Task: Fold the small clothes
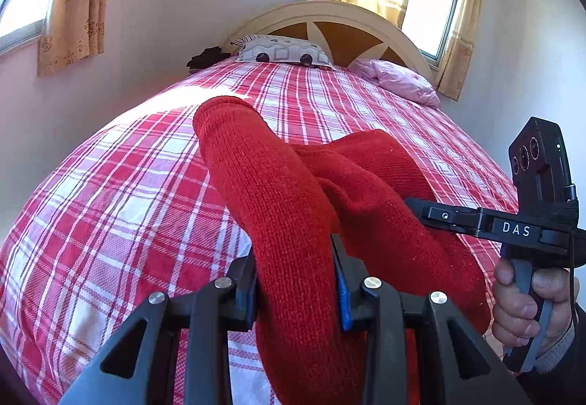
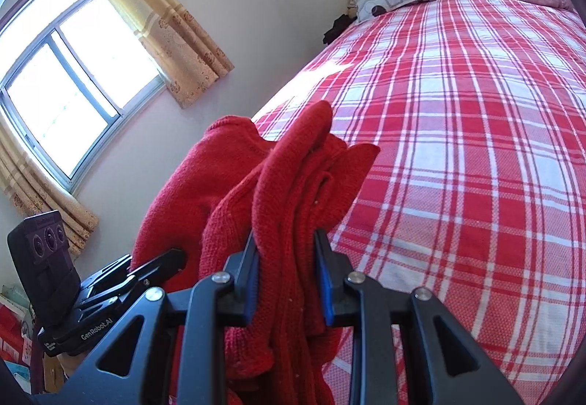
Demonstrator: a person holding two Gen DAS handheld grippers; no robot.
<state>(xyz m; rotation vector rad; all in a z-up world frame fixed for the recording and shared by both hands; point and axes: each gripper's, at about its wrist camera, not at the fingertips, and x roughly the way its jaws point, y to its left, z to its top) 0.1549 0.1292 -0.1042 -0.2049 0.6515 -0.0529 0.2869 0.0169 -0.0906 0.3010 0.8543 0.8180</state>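
A red knitted garment (image 1: 278, 192) hangs between both grippers above the red-and-white checked bed (image 1: 110, 185). My left gripper (image 1: 296, 280) is shut on a thick fold of it that sticks up and forward past the jaws. My right gripper (image 2: 287, 280) is shut on a bunched edge of the same garment (image 2: 293, 185), whose layers rise above the jaws. The right gripper also shows in the left wrist view (image 1: 476, 221), gripping the cloth from the right. The left gripper shows at the lower left of the right wrist view (image 2: 146, 273).
The checked bed (image 2: 457, 148) stretches ahead to a cream and wood headboard (image 1: 329, 24). A patterned pillow (image 1: 285, 53) and a pink pillow (image 1: 403, 80) lie at its head. A dark item (image 1: 207, 58) sits at the far left corner. Curtained windows (image 2: 66, 82) line the walls.
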